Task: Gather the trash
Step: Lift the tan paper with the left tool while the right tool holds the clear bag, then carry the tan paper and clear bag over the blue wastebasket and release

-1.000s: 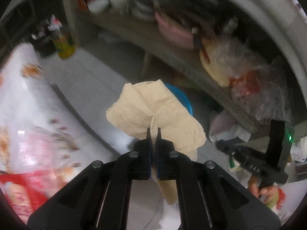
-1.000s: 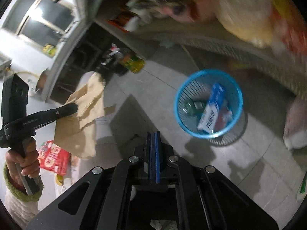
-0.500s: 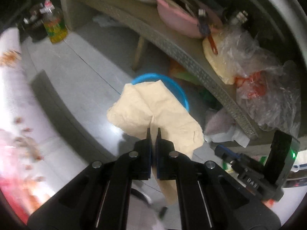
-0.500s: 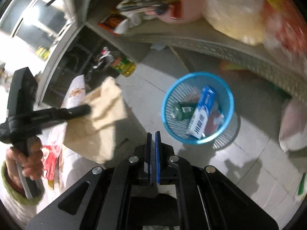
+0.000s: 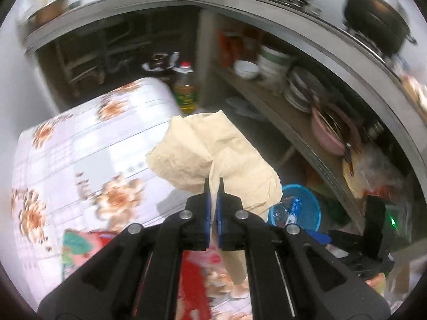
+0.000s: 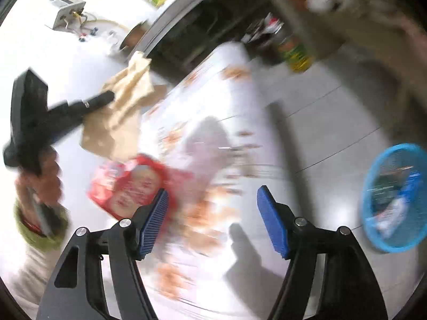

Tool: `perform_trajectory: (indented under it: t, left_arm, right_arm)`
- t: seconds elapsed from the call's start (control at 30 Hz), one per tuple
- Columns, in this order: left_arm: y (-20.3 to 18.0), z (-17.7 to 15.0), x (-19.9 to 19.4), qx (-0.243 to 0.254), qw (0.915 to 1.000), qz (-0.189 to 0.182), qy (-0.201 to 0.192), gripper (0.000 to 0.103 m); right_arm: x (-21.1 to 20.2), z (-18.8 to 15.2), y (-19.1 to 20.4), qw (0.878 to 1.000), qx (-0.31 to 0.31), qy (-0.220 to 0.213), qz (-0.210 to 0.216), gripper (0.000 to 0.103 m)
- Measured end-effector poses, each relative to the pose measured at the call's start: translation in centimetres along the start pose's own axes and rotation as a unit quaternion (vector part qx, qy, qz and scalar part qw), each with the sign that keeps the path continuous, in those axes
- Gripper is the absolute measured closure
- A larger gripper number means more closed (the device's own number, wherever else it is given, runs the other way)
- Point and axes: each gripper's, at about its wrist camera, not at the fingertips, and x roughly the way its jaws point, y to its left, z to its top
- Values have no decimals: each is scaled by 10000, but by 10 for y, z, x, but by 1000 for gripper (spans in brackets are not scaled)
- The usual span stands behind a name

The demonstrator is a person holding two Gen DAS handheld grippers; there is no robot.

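Note:
My left gripper [image 5: 212, 186] is shut on a crumpled tan paper napkin [image 5: 213, 154], which hangs above the flowered tablecloth [image 5: 88, 154]. The right wrist view shows that same napkin [image 6: 125, 112] pinched at the left gripper's tip [image 6: 110, 96], held by a hand. My right gripper [image 6: 212, 208] has its jaws opening, with nothing between the blue pads [image 6: 153, 222]; it hovers over the table near a red snack packet [image 6: 133, 186]. The blue trash basket [image 6: 395, 200] stands on the floor at right, holding a few wrappers. It also appears as the blue trash basket [image 5: 301, 210] behind the napkin.
A low shelf [image 5: 293, 122] with bowls, plates and a pink basin runs along the right. An oil bottle [image 5: 185, 90] stands on the grey tiled floor [image 6: 333, 112] past the table's end. Plastic bags [image 5: 373, 170] sit on the shelf near the basket.
Both grippers swung from over the basket back toward the table. The right jaws went from shut to wide open. The left gripper kept its hold on the napkin.

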Motion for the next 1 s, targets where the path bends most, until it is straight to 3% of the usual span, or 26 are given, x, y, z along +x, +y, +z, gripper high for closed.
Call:
perform_trajectory:
  t: [0.07, 0.2, 0.37, 0.47, 0.67, 0.73, 0.83, 1.0]
  left_arm:
    - [19, -3, -1, -146, 9999, 61, -54, 101]
    - [43, -8, -4, -357, 9992, 90, -129, 101]
    - [53, -15, -8, -415, 9989, 11, -195, 101]
    - [55, -18, -11, -398, 9989, -33, -240, 101]
    - [60, -19, -15, -455, 9986, -33, -258, 101]
    - [59, -20, -16, -467, 9986, -31, -263, 101]
    - [58, -20, -16, -459, 9986, -34, -257, 101]
    - [47, -20, -17, -378, 9990, -29, -231, 101]
  right_arm:
    - [27, 15, 9, 9994, 129, 246, 214, 36]
    - [69, 43, 15, 9989, 88, 299, -359, 36]
    - [110, 52, 11, 9940, -80, 551, -947, 57]
    - [115, 51, 14, 9897, -388, 468, -1298, 58]
    - [122, 44, 37, 9848, -928, 632, -1322, 67]
    - [131, 38, 42, 9793, -1127, 797, -1483, 82]
    - [140, 38, 43, 9754, -1238, 845, -1614, 93]
    - [126, 35, 39, 9782, -1169, 688, -1574, 98]
